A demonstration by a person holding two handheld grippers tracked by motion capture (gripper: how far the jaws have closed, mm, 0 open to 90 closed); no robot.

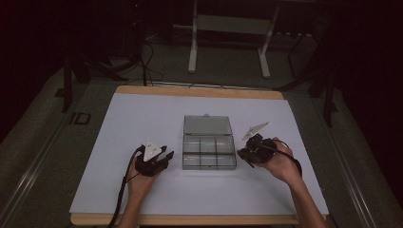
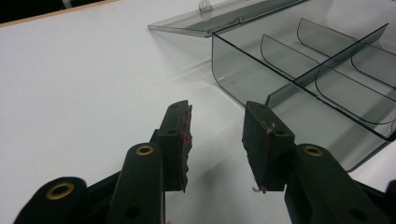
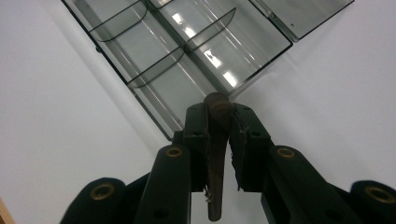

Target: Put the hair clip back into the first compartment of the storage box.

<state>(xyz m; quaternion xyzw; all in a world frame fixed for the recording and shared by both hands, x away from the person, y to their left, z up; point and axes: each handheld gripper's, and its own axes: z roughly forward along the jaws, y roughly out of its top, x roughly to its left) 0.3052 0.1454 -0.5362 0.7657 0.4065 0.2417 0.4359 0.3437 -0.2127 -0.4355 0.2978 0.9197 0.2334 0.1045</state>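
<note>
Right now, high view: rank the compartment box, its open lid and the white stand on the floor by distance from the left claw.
1. Compartment box: on the table, just right of the left claw.
2. Open lid: lying flat behind the box, farther up the table.
3. White stand: on the floor beyond the table's far edge.
</note>
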